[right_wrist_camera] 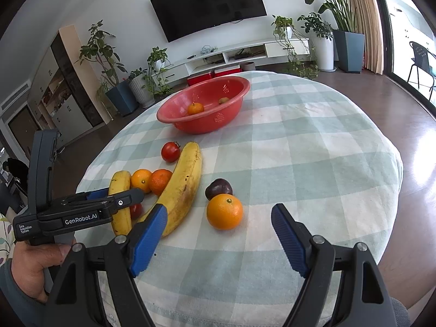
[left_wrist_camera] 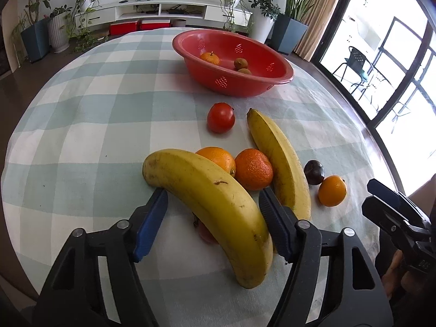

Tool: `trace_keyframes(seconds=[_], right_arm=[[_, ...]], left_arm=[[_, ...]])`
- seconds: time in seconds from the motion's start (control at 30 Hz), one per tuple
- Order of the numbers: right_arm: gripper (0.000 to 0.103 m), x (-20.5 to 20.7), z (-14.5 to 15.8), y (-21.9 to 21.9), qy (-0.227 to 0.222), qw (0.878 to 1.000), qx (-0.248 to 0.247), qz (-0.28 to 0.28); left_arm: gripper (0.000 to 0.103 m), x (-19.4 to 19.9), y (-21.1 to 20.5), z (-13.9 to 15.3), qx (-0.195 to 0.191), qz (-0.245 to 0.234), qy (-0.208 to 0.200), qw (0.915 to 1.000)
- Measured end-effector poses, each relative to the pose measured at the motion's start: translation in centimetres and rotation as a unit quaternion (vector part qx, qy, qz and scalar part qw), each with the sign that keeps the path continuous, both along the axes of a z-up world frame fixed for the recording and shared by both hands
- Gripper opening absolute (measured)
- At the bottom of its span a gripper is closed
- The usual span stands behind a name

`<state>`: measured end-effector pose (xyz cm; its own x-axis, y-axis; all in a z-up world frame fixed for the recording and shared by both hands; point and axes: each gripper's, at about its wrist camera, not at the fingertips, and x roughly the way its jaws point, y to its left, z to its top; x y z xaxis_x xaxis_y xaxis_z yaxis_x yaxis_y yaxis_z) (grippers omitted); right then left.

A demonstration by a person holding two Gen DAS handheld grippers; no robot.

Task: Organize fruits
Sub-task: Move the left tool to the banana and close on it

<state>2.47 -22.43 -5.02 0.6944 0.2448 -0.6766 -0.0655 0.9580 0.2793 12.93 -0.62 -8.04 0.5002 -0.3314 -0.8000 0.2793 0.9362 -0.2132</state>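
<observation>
Checked cloth covers the tabletop [left_wrist_camera: 81, 136] in a bright living room, with a red basket [left_wrist_camera: 283, 68] at the far end already holding an orange and two small brown fruits. Nearer, the left gripper [left_wrist_camera: 212, 226] straddles the near banana [left_wrist_camera: 215, 207]; its blue fingers [left_wrist_camera: 151, 226] sit on either side of the fruit, the right one against the peel, the left one seemingly just short of it, though the angle makes that contact hard to judge. I read it as not yet a firm pinch. The right gripper [right_wrist_camera: 218, 239] hangs with its fingers spread wide and nothing between them, aimed toward the lone orange [right_wrist_camera: 224, 211] beside a dark plum [right_wrist_camera: 218, 188].

Risk lies in the banana's curve: gripped off-centre, it may swivel and slip once raised. A red fruit [left_wrist_camera: 207, 234] tucked under it and two oranges [left_wrist_camera: 253, 169] touching its far side could roll away when it moves. The second banana [left_wrist_camera: 278, 160] lies close to the right-hand finger and might get nudged.
</observation>
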Motion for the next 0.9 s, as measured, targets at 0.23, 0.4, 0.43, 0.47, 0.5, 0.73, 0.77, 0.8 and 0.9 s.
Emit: trace_keyframes(seconds=[0.23,0.4,0.43,0.47,0.5,0.73,0.77,0.8,0.9], right_arm=[[0.081,-0.1,0.0,0.1,0.000,1.000,-0.001,-0.001],[0.081,-0.1,0.0,0.3,-0.001,1.000,-0.006,0.002],[0.081,-0.1,0.0,0.3,-0.001,1.000,-0.006,0.003],[0.081,-0.1,0.0,0.3,0.000,1.000,-0.007,0.003],[0.081,-0.1,0.0,0.3,0.001,1.000,-0.006,0.002],[0.080,-0.2,-0.1,0.3,0.001,1.000,-0.007,0.002],[0.080,-0.2,-0.1,0.3,0.001,1.000,-0.007,0.002],[0.079,-0.2,-0.1,0.3,0.000,1.000,-0.006,0.003],[0.078,-0.2,-0.2,0.3,0.002,1.000,-0.004,0.001]], left_arm=[[0.046,-0.6,1.1,0.7,0.004,-0.009,-0.005,0.9999],[0.049,0.3,1.7,0.1,0.025,0.000,0.015,0.9996],[0.049,0.4,1.6,-0.1,0.023,-0.009,0.019,0.9995],[0.049,0.5,1.6,-0.3,0.018,-0.012,0.021,0.9995],[0.049,0.5,1.7,-0.4,0.012,-0.013,0.022,0.9996],[0.038,0.4,2.0,-0.6,-0.007,-0.025,0.017,0.9995],[0.035,0.4,2.1,-0.5,-0.009,-0.025,0.016,0.9995],[0.033,0.3,2.2,-0.4,-0.012,-0.025,0.014,0.9995],[0.031,0.3,2.6,-0.3,-0.018,-0.028,0.012,0.9994]])
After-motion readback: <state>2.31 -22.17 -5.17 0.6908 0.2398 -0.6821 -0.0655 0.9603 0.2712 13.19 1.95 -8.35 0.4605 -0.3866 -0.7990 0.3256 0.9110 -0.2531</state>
